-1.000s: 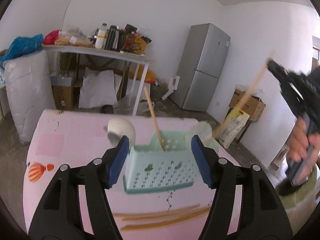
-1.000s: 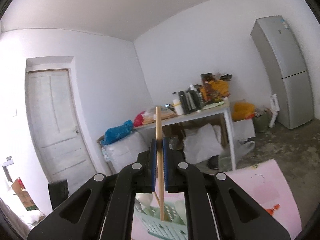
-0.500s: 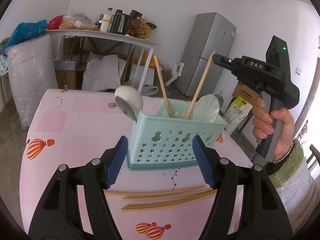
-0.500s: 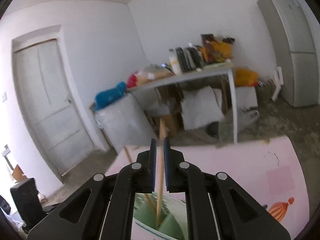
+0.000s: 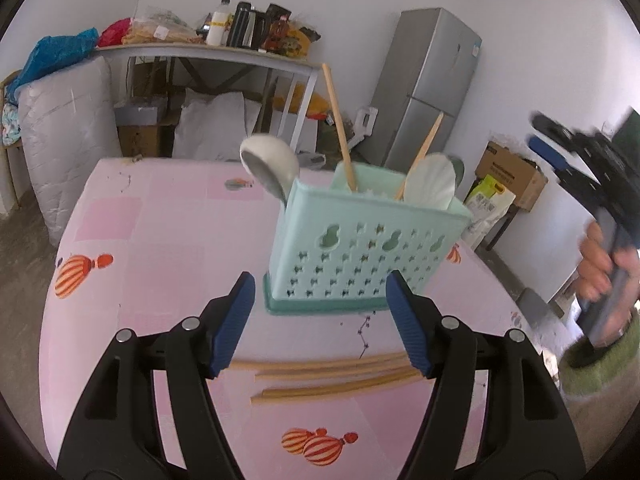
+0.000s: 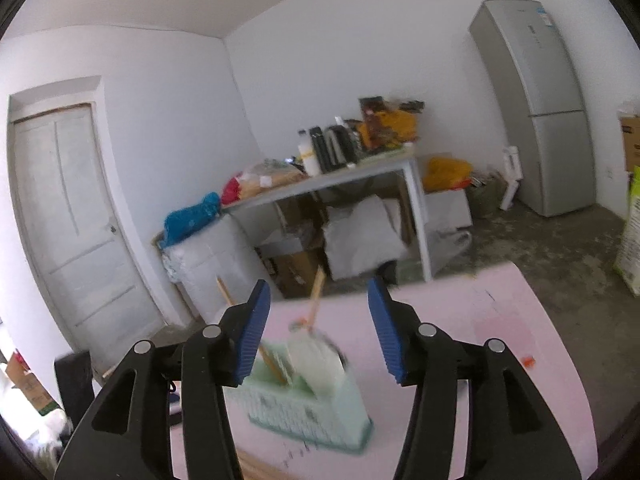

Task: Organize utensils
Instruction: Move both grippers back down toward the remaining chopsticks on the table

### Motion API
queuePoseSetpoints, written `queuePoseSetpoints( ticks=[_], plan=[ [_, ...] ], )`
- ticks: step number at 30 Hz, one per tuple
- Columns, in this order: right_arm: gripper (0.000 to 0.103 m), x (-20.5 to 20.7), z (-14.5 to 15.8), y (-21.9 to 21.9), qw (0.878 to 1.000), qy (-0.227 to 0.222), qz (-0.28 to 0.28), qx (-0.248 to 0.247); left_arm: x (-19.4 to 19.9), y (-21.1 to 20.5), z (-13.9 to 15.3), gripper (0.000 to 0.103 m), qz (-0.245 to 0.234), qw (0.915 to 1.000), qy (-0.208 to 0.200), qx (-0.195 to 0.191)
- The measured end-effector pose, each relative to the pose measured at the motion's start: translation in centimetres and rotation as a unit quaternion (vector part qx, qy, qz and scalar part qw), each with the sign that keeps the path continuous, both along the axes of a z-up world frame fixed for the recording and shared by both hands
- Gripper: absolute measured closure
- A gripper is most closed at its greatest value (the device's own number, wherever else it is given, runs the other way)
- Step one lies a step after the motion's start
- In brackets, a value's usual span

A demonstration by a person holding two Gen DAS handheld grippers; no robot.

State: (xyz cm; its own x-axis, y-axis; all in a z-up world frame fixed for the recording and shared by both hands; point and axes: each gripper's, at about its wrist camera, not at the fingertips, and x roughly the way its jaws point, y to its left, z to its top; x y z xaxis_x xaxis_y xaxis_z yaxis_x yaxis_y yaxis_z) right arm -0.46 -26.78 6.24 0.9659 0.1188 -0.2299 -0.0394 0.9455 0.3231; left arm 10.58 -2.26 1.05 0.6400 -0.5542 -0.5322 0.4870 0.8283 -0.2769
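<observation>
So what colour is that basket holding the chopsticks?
Pale mint green, with star-shaped cut-outs in its wall: the basket shows best in the left wrist view.

Black gripper [image 5: 320, 322] arms, ribbed blue pads [image 5: 234, 320], silver screws, green fuzzy sleeve [image 5: 600, 364].

mint-green perforated plastic basket [image 5: 362, 248], star cutouts; pink tablecloth [image 5: 160, 248] with orange-striped balloons; tan wooden chopsticks [image 5: 332, 376]; my blue ridged pads [image 5: 234, 322].

Plastic caddy, wooden chopsticks, glossy spoons on a cloth-covered desk.
Mint caddy [image 5: 360, 248] looks matt perforated plastic; chopsticks [image 5: 332, 376] at 6 o'clock bare wood; white spoons [image 5: 268, 160] glossy; pink desk [image 5: 160, 240] covering smooth.
</observation>
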Motion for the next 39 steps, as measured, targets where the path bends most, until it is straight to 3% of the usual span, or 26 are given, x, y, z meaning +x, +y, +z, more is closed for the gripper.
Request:
queuePoseSetpoints(
  ticks=[3,7,10,13,19,23,26,32,39],
  plan=[
    [0.053,-2.4,-3.5,-0.1,0.999,0.045,-0.007,0.025,0.0,-0.5,-1.0,0.039,-0.013,0.9997,0.016,0.01],
    [0.053,-4.1,-10.0,0.5,0.988,0.133,0.0,0.077,0.1,-1.5,-2.8,0.041,-0.038,0.9977,0.051,0.022],
    [0.053,-4.2,-13.6,1.2,0.977,0.182,-0.003,0.108,-0.5,-2.2,-4.0,0.052,-0.071,0.9943,0.076,0.025],
    [0.053,-4.6,-15.7,2.3,0.969,0.198,0.004,0.148,-1.1,-2.9,-4.5,0.06,-0.09,0.9922,0.079,0.035],
    [0.053,-4.7,-16.7,5.4,0.959,0.223,0.047,0.17,0.2,-4.1,-5.0,0.073,-0.088,0.9902,0.049,0.097],
    [0.054,-3.5,-17.8,7.5,0.947,0.261,0.064,0.175,3.0,-4.3,-6.3,0.081,-0.065,0.9852,0.067,0.144],
    [0.057,-1.7,-18.6,8.2,0.939,0.29,0.047,0.181,4.4,-4.0,-7.8,0.087,-0.05,0.9803,0.092,0.168],
    [0.065,1.1,-18.9,7.6,0.937,0.289,0.009,0.196,3.5,-3.8,-7.5,0.088,-0.049,0.9789,0.088,0.178],
    [0.077,2.8,-19.2,6.0,0.934,0.287,-0.03,0.208,1.3,-4.0,-7.2,0.088,-0.064,0.9796,0.122,0.146]
  ],
)
